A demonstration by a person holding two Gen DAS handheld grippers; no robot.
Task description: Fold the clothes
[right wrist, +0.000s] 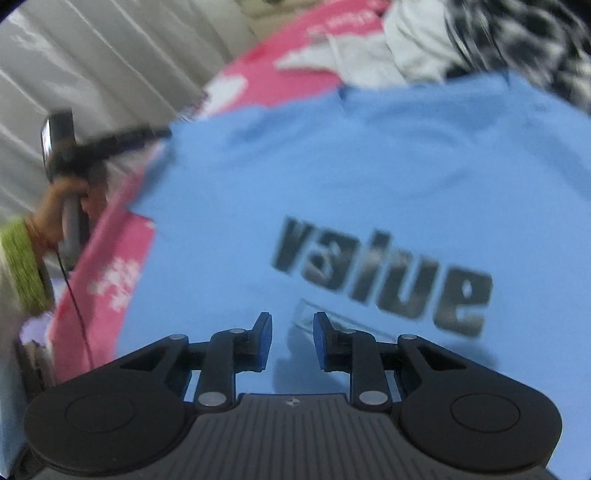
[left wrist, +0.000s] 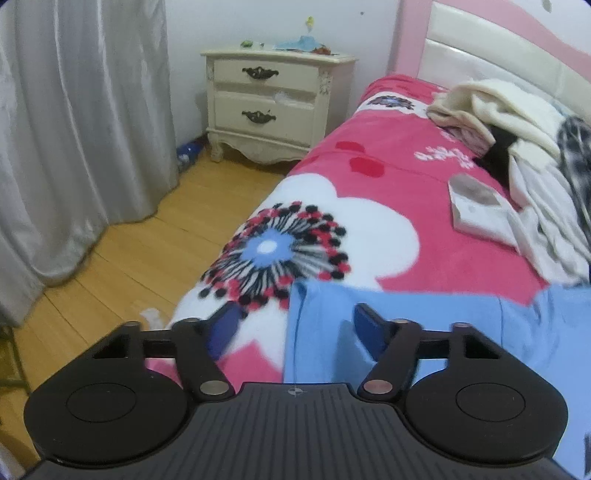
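The blue shirt (right wrist: 369, 166) lies flat under the right tool (right wrist: 292, 341) (jaws apart, nothing between). The left tool (left wrist: 295, 328), jaws apart, straddles its edge near the bed (left wrist: 424, 258) side.

A bedroom, and the light falls soft and even. Silvery-grey curtains (left wrist: 74, 122) hang to the floor on the left. The floor (left wrist: 122, 254) is warm wooden boards. Against the white wall (left wrist: 258, 22) stands a cream nightstand (left wrist: 273, 103) with two drawers and dark handles, small clutter on top. Beside it runs the bed, pink-and-cream headboard (left wrist: 491, 44), bright pink floral blanket (left wrist: 388, 206) across it.
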